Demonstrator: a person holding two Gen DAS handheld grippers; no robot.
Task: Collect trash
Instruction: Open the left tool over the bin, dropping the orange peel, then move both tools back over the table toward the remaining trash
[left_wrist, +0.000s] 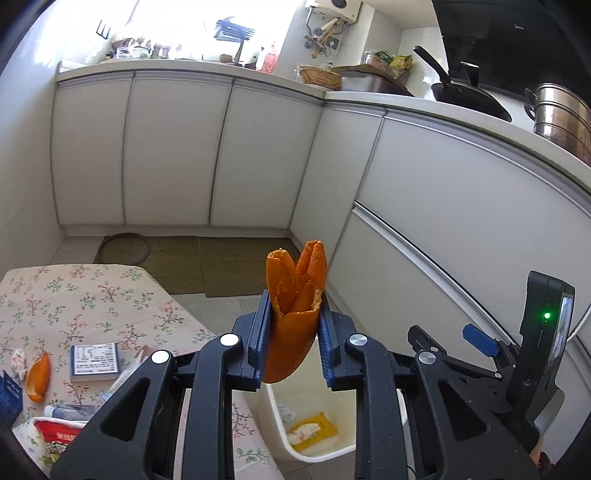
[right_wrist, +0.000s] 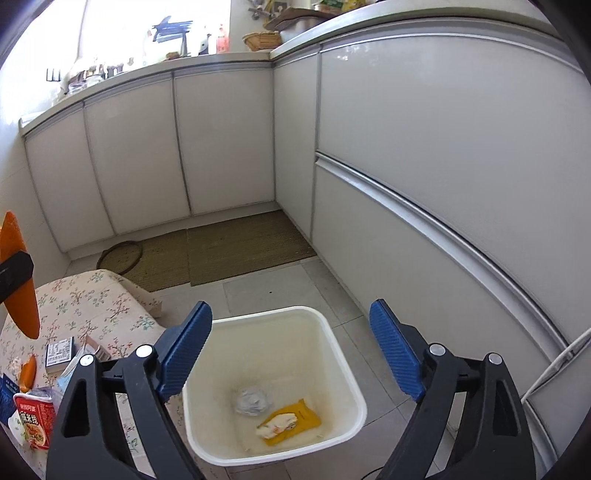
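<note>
**Left wrist view: orange peel pinched above the bin**

Left wrist view shows my left gripper (left_wrist: 294, 334) clenched on a curled strip of orange citrus peel (left_wrist: 295, 314). Its ribbed blue pads (left_wrist: 261, 332) press the peel from both sides. The peel is glossy outside and ragged at its torn edges, and it stands upright, splitting into two pointed lobes at the top. Below it, partly hidden by my black arms, sits a cream plastic bin with rounded corners (left_wrist: 275, 413) on the grey tiled floor.

From the right wrist, my right gripper (right_wrist: 291, 347) is spread wide and holds nothing. Its blue pads (right_wrist: 186, 347) frame the bin's rim (right_wrist: 343, 354) from above. Inside the bin lie a crumpled silver wrapper (right_wrist: 252, 400) and a flat yellow packet (right_wrist: 295, 417) with a white scrap on it.

Beside the bin is a low surface covered in floral-print cloth (left_wrist: 92, 295). On it rest a second, smaller piece of orange peel (left_wrist: 38, 376), a small flat box with a printed white label (left_wrist: 95, 361), and a red-and-white noodle cup (right_wrist: 35, 419). Smooth white cabinet doors (left_wrist: 177, 147) line the walls, with woven brown mats (left_wrist: 229, 262) at their foot.
</note>
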